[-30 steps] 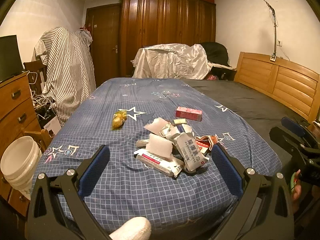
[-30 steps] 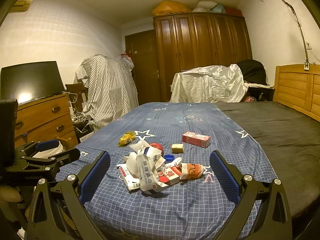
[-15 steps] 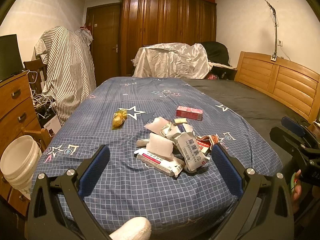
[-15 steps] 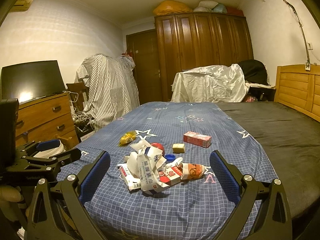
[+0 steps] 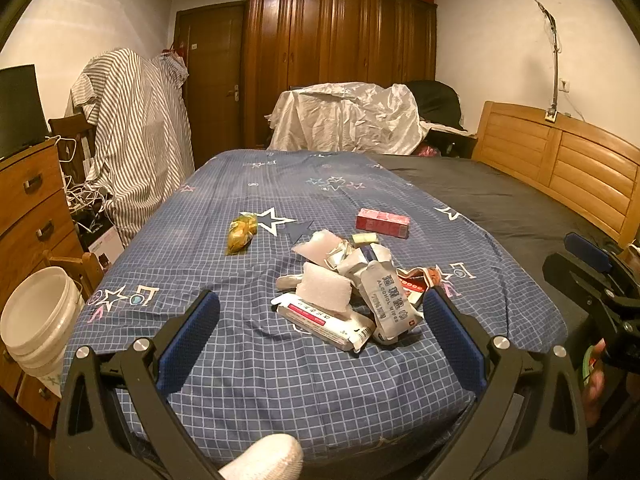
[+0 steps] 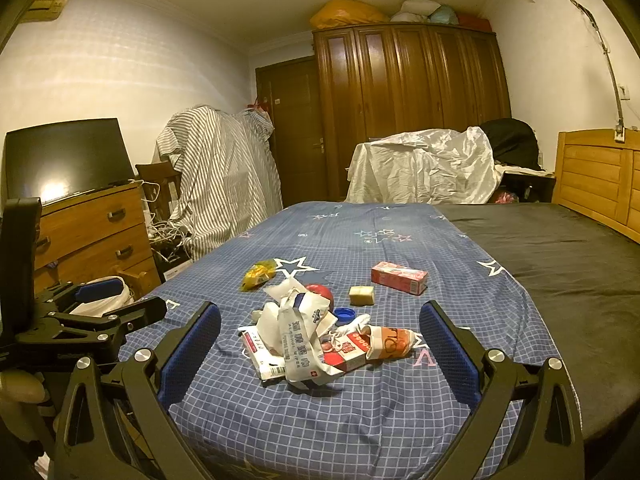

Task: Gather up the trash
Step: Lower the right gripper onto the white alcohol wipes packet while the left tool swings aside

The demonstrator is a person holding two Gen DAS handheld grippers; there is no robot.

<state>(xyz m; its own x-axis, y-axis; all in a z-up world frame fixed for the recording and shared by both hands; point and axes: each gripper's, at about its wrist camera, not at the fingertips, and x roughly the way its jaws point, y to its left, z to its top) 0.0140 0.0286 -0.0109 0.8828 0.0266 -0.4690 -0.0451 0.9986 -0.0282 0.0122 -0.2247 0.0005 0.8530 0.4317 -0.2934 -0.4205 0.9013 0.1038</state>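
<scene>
A pile of trash (image 5: 348, 292) lies on the blue checked bedspread (image 5: 248, 364): white wipe packets, foam pieces, a red-and-white carton. It also shows in the right wrist view (image 6: 316, 340). A yellow wrapper (image 5: 241, 233), a red box (image 5: 383, 222) and a small yellow block (image 5: 364, 238) lie beyond it. My left gripper (image 5: 320, 340) is open and empty, just short of the pile. My right gripper (image 6: 320, 350) is open and empty, also in front of the pile. A white bucket (image 5: 38, 320) stands on the floor at the left.
A wooden dresser (image 5: 28, 216) with a TV (image 6: 64, 160) stands at the left. A striped cloth (image 5: 140, 136) covers a rack beside it. A wardrobe (image 5: 340, 52) and a draped heap (image 5: 348, 116) stand beyond the bed. The wooden headboard (image 5: 568, 172) is at the right.
Both views have shifted only very slightly. The trash has not moved and both grippers stay open.
</scene>
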